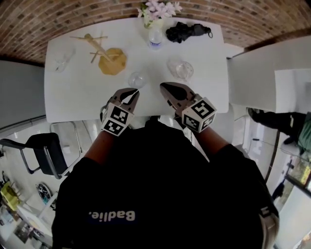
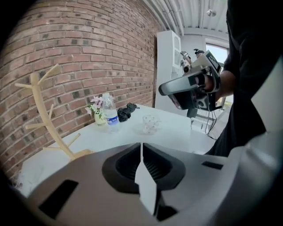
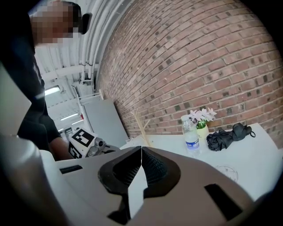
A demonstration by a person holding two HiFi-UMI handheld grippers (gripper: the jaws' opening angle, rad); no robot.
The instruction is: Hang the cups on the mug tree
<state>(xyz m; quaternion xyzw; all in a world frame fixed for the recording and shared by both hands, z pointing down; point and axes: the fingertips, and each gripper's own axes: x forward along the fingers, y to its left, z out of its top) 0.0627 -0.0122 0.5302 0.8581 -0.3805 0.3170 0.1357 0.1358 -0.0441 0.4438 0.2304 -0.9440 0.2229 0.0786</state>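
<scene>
While closed on nothing, the left hand-held gripper [image 1: 134, 92] and right hand-held gripper [image 1: 164, 86] are held above the surface [image 1: 77, 97]. A glass cup [image 1: 137, 79] and a second cup [image 1: 181, 69] are seen just beyond them, the mug tree [image 1: 112, 61] farther left.

Near strip of the white rectangular bench [image 1: 73, 104] is bare, so there's plenty of room to come in low there. A clear glass cup [image 1: 137, 79] sits just ahead of the left claw [image 1: 134, 91], and a second clear glass cup [image 1: 182, 69] sits past the right claw [image 1: 163, 86], with an open lane between them. The pale wooden mug tree [image 1: 112, 62] blocks the left-centre. The back edge is crowded: clear plastic water bottle [image 1: 155, 38], pot of pink flowers [image 1: 156, 10], black folded umbrella [image 1: 187, 31], red brick wall [image 1: 43, 19] right behind.
</scene>
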